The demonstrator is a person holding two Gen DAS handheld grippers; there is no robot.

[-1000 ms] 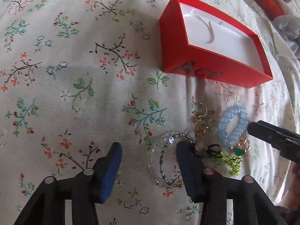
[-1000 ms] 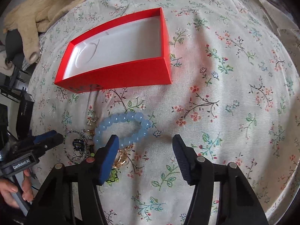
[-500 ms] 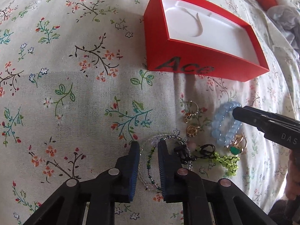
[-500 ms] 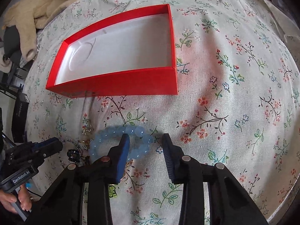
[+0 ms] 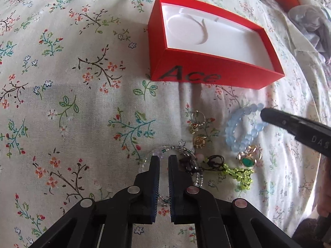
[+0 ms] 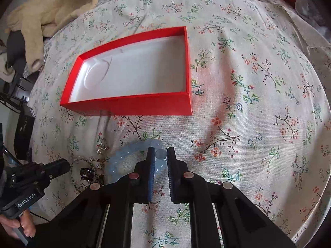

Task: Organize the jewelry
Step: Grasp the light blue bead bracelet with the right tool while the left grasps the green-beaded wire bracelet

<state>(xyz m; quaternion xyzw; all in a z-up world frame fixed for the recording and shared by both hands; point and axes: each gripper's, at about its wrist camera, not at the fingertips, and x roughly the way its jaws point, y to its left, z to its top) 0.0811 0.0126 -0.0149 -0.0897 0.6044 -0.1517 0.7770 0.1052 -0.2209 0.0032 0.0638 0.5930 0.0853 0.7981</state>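
Left gripper [image 5: 163,159]: jaws nearly together, pinching the clear beaded bracelet [image 5: 165,150]. Right gripper [image 6: 161,152]: jaws clamped on the blue bead bracelet [image 6: 132,155]. Both bracelets lie on the floral sheet [image 5: 82,103], on the near side of the open red box [image 5: 206,74]. A green-stone ring [image 5: 249,157] lies just beside the blue bracelet, farther from the box.
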